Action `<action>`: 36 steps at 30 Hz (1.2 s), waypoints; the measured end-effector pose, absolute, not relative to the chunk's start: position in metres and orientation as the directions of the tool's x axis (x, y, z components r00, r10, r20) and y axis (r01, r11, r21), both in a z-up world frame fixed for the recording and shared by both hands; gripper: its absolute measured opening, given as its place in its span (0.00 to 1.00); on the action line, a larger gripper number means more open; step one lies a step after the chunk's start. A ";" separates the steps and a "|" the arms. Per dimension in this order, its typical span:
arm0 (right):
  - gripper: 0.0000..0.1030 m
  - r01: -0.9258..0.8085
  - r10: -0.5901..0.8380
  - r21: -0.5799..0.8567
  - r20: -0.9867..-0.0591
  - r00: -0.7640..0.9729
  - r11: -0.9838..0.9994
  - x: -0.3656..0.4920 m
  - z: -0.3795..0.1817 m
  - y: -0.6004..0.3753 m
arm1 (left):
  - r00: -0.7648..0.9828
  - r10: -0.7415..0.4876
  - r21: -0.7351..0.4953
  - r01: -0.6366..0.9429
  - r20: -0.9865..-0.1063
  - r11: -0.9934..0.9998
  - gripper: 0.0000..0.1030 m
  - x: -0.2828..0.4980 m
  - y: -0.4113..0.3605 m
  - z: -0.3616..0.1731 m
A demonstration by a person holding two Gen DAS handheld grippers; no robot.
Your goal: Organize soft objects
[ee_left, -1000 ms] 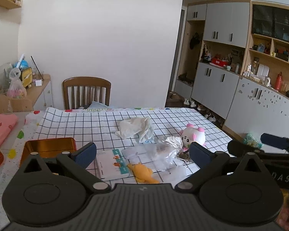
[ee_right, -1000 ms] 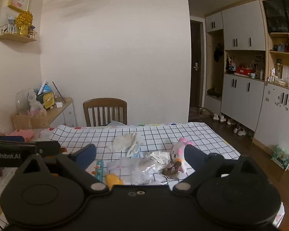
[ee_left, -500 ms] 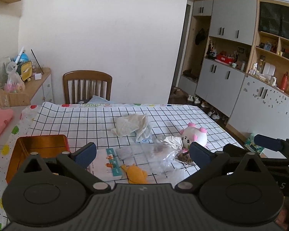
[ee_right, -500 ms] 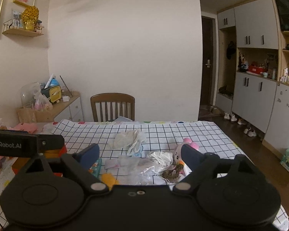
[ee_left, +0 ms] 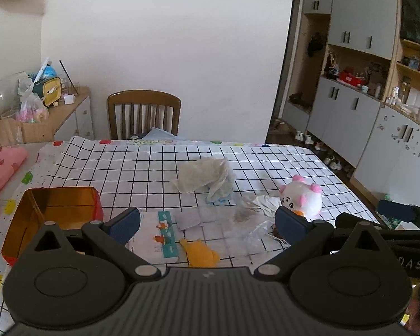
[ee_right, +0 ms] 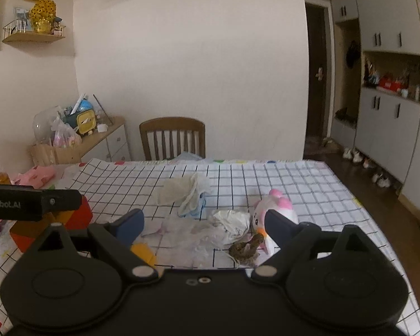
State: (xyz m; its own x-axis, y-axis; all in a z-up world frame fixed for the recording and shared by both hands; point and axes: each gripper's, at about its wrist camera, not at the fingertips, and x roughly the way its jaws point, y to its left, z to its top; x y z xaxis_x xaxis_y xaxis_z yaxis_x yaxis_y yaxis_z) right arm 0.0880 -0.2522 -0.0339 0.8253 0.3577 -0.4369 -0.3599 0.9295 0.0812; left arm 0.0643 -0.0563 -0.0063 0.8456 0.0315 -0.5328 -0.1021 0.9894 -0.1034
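A white and pink plush toy (ee_left: 302, 198) (ee_right: 274, 208) lies on the checked tablecloth at the right. A yellow plush (ee_left: 200, 253) (ee_right: 142, 252) lies near the front. A crumpled pale cloth (ee_left: 204, 175) (ee_right: 184, 189) lies mid-table. A white rag (ee_right: 233, 224), clear plastic (ee_left: 238, 224) and a brown coil (ee_right: 246, 249) lie between them. An open gold-lined red tin (ee_left: 53, 215) (ee_right: 50, 224) stands at the left. My left gripper (ee_left: 207, 222) and right gripper (ee_right: 203, 225) are both open and empty above the table's near edge.
A small booklet (ee_left: 156, 235) lies beside the tin. A folded pink cloth (ee_left: 2, 165) lies at the far left. A wooden chair (ee_left: 144, 113) stands behind the table. A cluttered side cabinet (ee_left: 42, 112) is at the left, wall cabinets (ee_left: 350, 106) at the right.
Both grippers have risen and drawn back a little, so more of the table and the tin show. Nothing on the table has moved. Both stay open.
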 end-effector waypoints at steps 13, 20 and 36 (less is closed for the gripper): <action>0.89 -0.424 0.389 0.062 -0.538 0.748 0.903 0.136 -0.070 -0.274 | 0.797 0.015 -0.072 -0.073 -0.604 0.995 1.00 0.090 -0.073 -0.056; 0.87 -0.547 0.450 0.048 -0.632 0.631 0.836 0.142 -0.096 -0.263 | 0.735 0.028 -0.065 -0.098 -0.677 0.993 1.00 0.118 -0.073 -0.088; 0.87 -0.689 0.458 -0.012 -0.739 0.494 0.724 0.164 -0.142 -0.218 | 0.616 0.030 -0.089 -0.162 -0.787 0.983 0.93 0.167 -0.066 -0.136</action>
State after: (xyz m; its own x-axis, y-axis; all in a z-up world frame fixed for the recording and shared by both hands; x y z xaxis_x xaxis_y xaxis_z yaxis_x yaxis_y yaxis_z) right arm 0.1640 -0.2182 -0.1422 0.4938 0.4580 -0.7392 -0.6894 0.7243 -0.0118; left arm 0.1670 -0.0664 -0.1357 0.6161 0.0303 -0.7871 -0.1620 0.9828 -0.0891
